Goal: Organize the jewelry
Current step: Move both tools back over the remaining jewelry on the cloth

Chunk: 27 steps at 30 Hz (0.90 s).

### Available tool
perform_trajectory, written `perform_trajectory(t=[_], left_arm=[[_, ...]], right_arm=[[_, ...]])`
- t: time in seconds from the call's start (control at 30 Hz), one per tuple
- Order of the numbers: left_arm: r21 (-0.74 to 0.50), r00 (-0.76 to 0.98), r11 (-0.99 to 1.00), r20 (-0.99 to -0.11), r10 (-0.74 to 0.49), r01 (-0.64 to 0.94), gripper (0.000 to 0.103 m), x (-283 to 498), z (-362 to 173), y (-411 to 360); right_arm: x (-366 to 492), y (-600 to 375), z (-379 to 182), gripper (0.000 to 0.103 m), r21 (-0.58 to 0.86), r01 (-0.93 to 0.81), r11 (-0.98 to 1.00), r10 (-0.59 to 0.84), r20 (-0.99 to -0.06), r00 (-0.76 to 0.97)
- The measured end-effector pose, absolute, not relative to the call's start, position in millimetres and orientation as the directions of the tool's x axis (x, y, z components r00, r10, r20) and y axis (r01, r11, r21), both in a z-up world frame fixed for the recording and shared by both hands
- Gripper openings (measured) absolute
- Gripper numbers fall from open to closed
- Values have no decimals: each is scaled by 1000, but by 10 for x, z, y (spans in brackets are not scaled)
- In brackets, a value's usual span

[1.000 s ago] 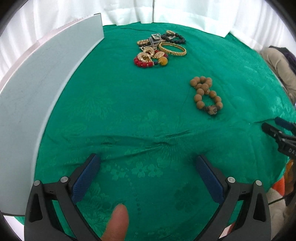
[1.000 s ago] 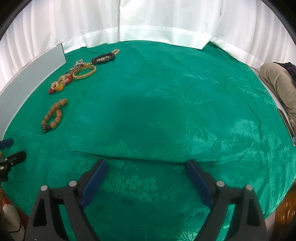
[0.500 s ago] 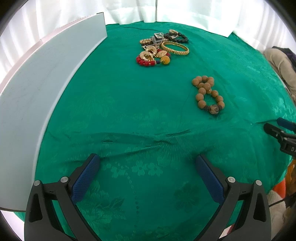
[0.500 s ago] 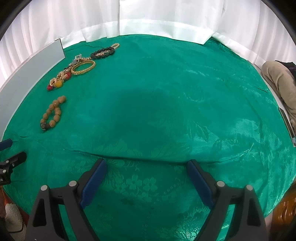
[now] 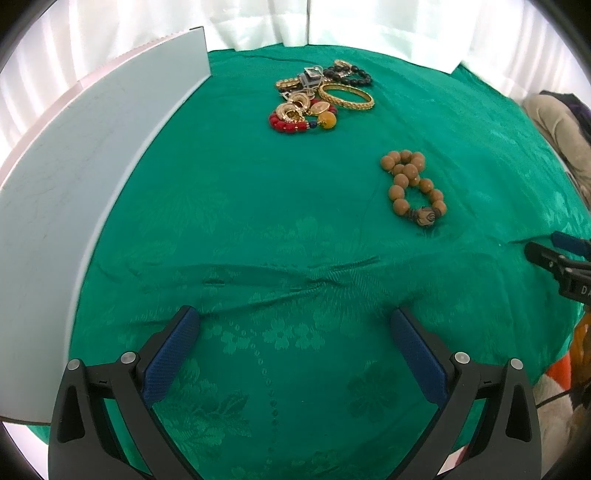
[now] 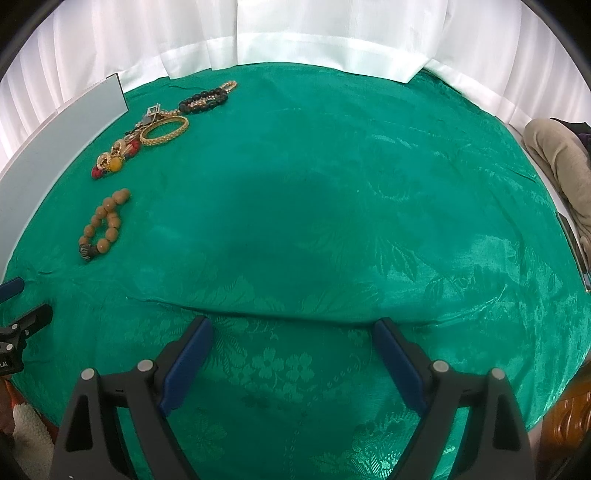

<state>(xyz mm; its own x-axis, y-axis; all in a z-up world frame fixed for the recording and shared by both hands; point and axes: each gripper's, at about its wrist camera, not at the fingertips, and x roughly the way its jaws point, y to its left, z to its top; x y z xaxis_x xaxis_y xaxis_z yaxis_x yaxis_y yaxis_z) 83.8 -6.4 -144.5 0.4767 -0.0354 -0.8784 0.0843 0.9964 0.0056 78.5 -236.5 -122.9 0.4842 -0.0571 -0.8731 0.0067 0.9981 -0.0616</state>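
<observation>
Green cloth, wooden bead bracelet beyond left gripper, jewelry pile farther behind it, left gripper spread wide and empty, right gripper likewise.

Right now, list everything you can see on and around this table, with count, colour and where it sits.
wooden bead bracelet: one, tan, alone on the cloth, nearer than the pile
jewelry pile: one heap, gold, red, amber pieces, far side of the cloth
gold bangle: one, gold, right edge of the pile
black bead bracelet: one, black, back of the pile
grey board: one, pale grey, left edge
green tablecloth: one, green, covers the table
white curtain: white, behind the table
left gripper: blue fingers open, empty
right gripper: blue fingers open, empty
</observation>
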Motion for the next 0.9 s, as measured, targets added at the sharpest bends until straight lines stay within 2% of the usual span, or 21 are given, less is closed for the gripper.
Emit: perform_trajectory(t=[0.33,0.57,0.73,0.9], left_arm=[[-7,417,992,-907,-58,122,103,952,-1436,-56],[-108,441,985,-884,-156,131,103,1028,-1131,108],[-125,435,970,-876,-206,207,103,1251,-865,-40],[-131,422,939,-867,-264,317,102,1443,-829,-465]], right_arm=[[804,-2364,-1224,91,-61,5,998,-56,-880,471],[767,-2366,-1236,92,-62,1,998,-55,-871,488],[772,-2371,-1231,92,-61,-3,998,-52,-876,480],[778,-2370,-1226,92,-61,-3,998,-52,-875,481]])
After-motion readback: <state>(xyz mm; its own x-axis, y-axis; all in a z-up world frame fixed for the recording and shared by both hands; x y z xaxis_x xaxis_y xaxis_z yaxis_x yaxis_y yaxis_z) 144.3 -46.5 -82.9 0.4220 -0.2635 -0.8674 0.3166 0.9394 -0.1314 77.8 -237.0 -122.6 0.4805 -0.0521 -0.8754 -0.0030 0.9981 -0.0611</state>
